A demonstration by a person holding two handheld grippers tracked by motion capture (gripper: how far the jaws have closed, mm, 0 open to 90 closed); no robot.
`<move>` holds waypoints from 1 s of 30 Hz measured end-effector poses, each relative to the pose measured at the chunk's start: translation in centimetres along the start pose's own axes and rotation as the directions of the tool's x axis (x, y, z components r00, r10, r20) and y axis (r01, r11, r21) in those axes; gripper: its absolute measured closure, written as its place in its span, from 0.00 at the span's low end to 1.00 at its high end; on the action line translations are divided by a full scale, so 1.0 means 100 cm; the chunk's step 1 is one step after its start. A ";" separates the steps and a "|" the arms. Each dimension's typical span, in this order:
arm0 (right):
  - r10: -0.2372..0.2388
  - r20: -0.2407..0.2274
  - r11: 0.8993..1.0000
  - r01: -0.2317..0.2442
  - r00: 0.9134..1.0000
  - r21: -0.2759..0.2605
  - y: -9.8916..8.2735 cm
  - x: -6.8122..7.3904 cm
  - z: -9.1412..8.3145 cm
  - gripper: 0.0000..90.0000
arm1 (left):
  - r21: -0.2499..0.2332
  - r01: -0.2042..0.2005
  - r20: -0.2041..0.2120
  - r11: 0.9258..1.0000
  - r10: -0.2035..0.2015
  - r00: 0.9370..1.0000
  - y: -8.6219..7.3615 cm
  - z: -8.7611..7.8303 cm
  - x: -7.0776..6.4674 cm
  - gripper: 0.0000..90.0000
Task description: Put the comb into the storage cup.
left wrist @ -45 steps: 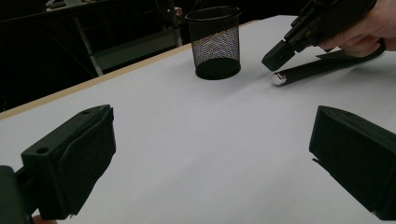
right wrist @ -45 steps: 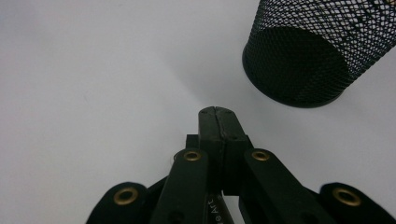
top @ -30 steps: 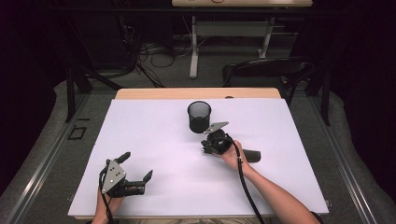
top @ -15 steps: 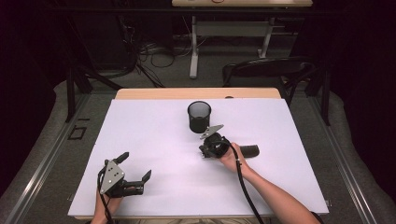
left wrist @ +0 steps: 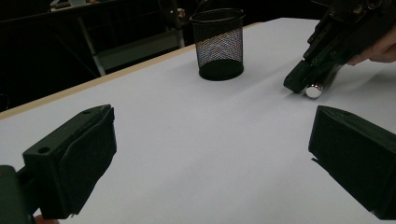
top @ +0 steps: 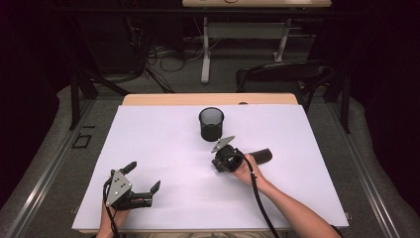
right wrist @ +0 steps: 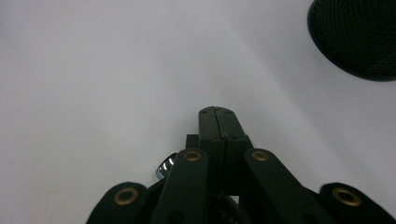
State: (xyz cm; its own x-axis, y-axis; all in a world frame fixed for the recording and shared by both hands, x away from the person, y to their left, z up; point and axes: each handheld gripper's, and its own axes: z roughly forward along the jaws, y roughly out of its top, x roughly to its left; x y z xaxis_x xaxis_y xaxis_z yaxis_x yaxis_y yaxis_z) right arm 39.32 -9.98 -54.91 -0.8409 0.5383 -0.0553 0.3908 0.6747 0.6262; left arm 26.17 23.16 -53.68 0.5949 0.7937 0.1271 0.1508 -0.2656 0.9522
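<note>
Right gripper (top: 217, 167) stood just near of the mesh cup (top: 211, 124), mid-bench (top: 163, 134), tilted tip-down to the sheet. Its fingers (right wrist: 212, 126) were pressed together, pad to pad, with nothing between them.

A small silver end (left wrist: 314, 90) lay on the sheet, right against the tip of the closed fingers and a little to one side. It was beside them, not pinched. A dark piece (top: 261, 155) stuck out on the right of the person's right hand (top: 246, 168). Could not tell whether it and the silver end were one long thing running under the gripper.

Change over the last second: the right gripper had crept slightly nearer and to the left. The dark piece had swung from a slant to lying almost level, and had drawn in toward the hand. The cup had not moved.

Left gripper (top: 144, 177) sat unchanged at the near left corner, well apart from the rest, with its fingers spread and empty.

Reading: closing the fingers did not seem to have caught the thing. It looked nudged or dragged, not lifted. Judged that a grasp was yet to be made. The fingers would need to spread and straddle the thing before it could go toward the cup.
</note>
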 end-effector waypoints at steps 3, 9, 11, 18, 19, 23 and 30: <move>0.007 -0.003 1.000 -0.007 1.000 0.009 -0.001 0.001 -0.001 1.00 | -0.001 0.002 0.000 1.000 -0.002 1.000 0.000 0.000 0.000 0.01; -0.002 -0.011 1.000 0.002 1.000 0.016 -0.002 0.003 -0.002 1.00 | 0.000 0.003 0.000 1.000 -0.003 1.000 0.000 0.000 0.000 0.01; -0.012 -0.016 1.000 0.012 1.000 0.017 -0.002 0.003 -0.003 1.00 | 0.000 0.003 -0.001 1.000 -0.003 1.000 0.000 0.000 0.000 0.01; -0.030 -0.029 0.999 0.030 0.999 0.028 -0.004 0.007 -0.005 1.00 | -0.001 0.001 -0.001 1.000 -0.001 1.000 0.000 0.000 0.000 0.01; -0.032 -0.032 0.999 0.033 0.999 0.030 -0.004 0.007 -0.005 1.00 | -0.001 0.000 -0.002 1.000 0.000 1.000 0.000 0.000 0.000 0.01; -0.033 -0.039 0.999 0.034 0.999 0.039 -0.005 0.010 -0.008 1.00 | -0.002 0.003 -0.003 1.000 -0.003 1.000 0.000 0.000 0.000 0.01; -0.037 -0.046 0.998 0.039 0.998 0.052 -0.007 0.011 -0.012 1.00 | -0.001 0.002 -0.002 1.000 -0.002 1.000 0.000 0.000 0.000 0.01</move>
State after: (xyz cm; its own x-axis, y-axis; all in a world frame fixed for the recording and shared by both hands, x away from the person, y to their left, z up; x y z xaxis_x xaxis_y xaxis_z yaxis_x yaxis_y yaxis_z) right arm 37.66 -10.50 -54.45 -0.8709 0.4896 -0.0423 0.3767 0.7205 0.5822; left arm 26.16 23.20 -53.69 0.5927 0.7955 0.1256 0.1511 -0.2630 0.9529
